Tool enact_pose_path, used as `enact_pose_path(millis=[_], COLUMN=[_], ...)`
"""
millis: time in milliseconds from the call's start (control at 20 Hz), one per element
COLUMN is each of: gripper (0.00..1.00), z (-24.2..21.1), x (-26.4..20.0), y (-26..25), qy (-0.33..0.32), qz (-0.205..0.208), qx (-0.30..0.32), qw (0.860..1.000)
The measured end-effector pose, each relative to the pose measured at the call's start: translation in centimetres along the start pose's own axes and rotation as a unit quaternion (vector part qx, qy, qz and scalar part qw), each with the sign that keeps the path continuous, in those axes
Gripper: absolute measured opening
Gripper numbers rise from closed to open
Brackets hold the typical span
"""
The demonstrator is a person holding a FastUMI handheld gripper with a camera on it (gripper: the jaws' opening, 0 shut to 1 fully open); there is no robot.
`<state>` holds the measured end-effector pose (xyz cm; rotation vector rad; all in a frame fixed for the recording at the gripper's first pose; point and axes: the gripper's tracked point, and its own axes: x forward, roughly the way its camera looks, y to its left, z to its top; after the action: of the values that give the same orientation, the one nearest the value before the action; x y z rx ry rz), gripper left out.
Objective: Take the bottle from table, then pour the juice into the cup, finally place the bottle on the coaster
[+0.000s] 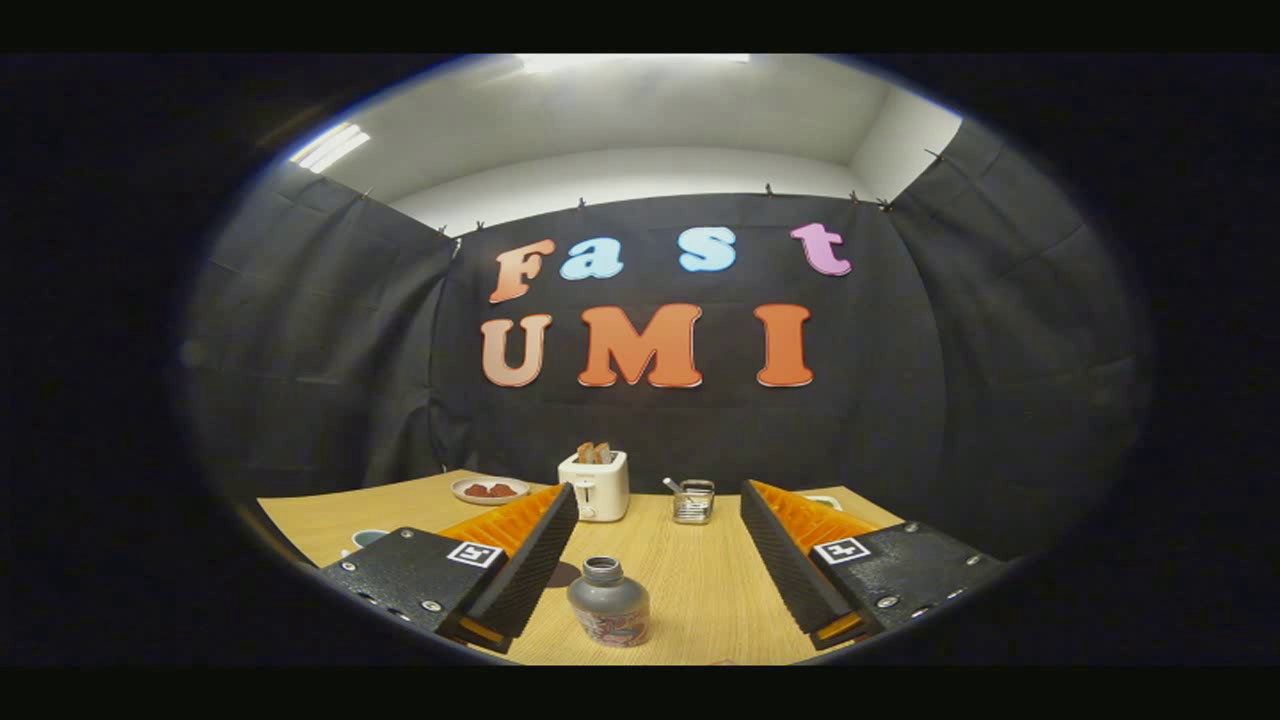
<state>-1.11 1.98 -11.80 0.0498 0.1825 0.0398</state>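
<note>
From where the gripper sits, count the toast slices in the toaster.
2 toast slices stand side by side in the white toaster, beyond the open gripper and the bottle between its fingers. More may sit lower in the slots.

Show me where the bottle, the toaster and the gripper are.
bottle (608,603): gripper view, on its rounded body.
toaster (595,487): gripper view, on its front face.
gripper (655,515): gripper view, midway between the open fingertips.

Jaws spread wide — bottle (608,602) stands free between; toaster (595,484), glass holder (693,501) well beyond.
</note>
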Motion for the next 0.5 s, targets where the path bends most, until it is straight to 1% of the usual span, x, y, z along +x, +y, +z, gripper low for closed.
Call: enact_pose_path(millis=[250, 500], gripper=[0.97, 0.97], z=[-4.4, -7.9], x=[0.2, 0.5], y=[1.3, 1.9], qy=[0.051, 0.091], qz=[0.015, 0.019], qx=[0.016, 0.011], qw=[0.998, 0.996])
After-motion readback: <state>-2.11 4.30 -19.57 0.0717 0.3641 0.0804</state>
